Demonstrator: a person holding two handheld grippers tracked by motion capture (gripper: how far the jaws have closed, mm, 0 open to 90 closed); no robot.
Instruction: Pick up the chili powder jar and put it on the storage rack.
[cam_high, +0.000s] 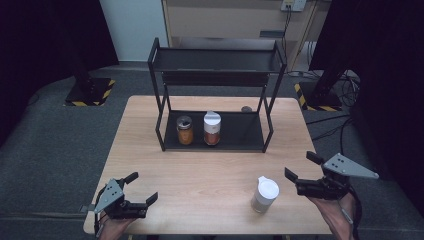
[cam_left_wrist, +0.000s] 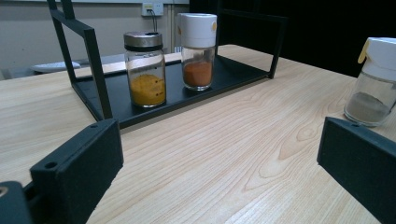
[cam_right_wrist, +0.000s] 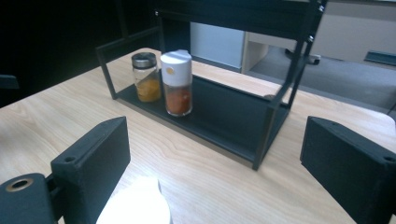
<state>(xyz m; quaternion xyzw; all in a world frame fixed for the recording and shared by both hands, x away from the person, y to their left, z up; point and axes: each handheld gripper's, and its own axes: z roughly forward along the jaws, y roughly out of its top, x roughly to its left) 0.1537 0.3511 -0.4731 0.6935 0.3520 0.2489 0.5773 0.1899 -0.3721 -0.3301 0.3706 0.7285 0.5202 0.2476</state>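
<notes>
Grey carpet lies around my wooden table (cam_high: 200, 165), and dark curtains hang at both sides of the room. At the far part of the table stands a black two-level rack (cam_high: 215, 90). On its lower shelf two spice jars stand upright, just beside each other but not touching: a jar with a metal lid (cam_high: 185, 130) with yellow powder inside, and a jar with a tall white cap (cam_high: 212, 128) with orange-red powder.

Nearer to me, on the bare wood at the right side, stands the white-capped jar (cam_high: 264, 194) — the one closest to my tongs. It is upright, with a greyish powder at the bottom, well apart from the rack.

My right gripper (cam_high: 301, 170) is just beside this jar, at its right, and its jaws point toward it. They are wide open and hold nothing; the jar is not between them. In the right gripper view I see the round white cap (cam_right_wrist: 135, 205) blurred at the bottom edge, near the left jaw, and I cannot tell if they touch.

My left gripper (cam_high: 142, 187) rests low near the front left corner of the table, far from every jar. Its jaws are also spread wide and empty — in the left gripper view there is only bare wood between them, and the greyish jar appears behind the right jaw.
</notes>
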